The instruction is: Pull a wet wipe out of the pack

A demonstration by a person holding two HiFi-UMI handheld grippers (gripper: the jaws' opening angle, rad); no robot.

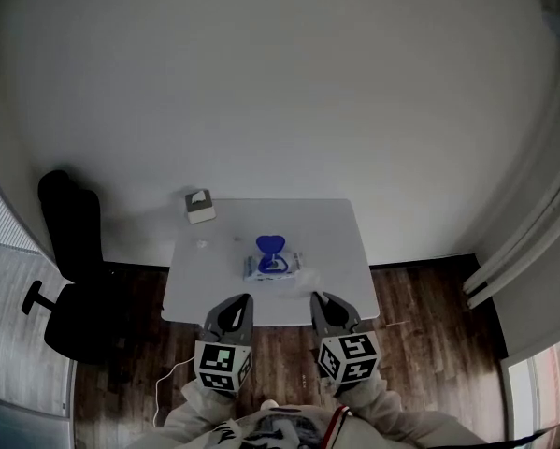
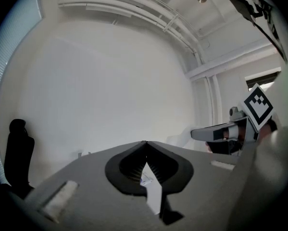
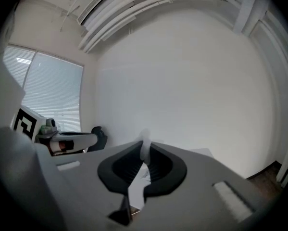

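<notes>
Left claw [image 2: 145, 142]: fully closed, the two tips meeting. Nothing is gripped; the gap behind the tips shows only the desk beyond.
Right claw [image 3: 144, 150]: closed, tips together. A pale blurred strip [image 3: 144, 147] rises at the tips. It cannot be told whether the strip is pinched or stands further off.
Claw position: both are held side by side at the near edge of the desk [image 1: 340, 251], apart from each other and short of the pack.
Wet wipe pack [image 1: 272, 268]: lies flat near the middle of the desk, ahead of and between the two claws, touched by neither.
Lid [image 1: 272, 243]: blue, flipped open and standing up on the pack's far side.
Tissue box [image 1: 200, 206]: at the far left corner of the desk.
Office chair [image 1: 69, 279]: black, on the dark wood floor [image 1: 429, 325] left of the desk.
</notes>
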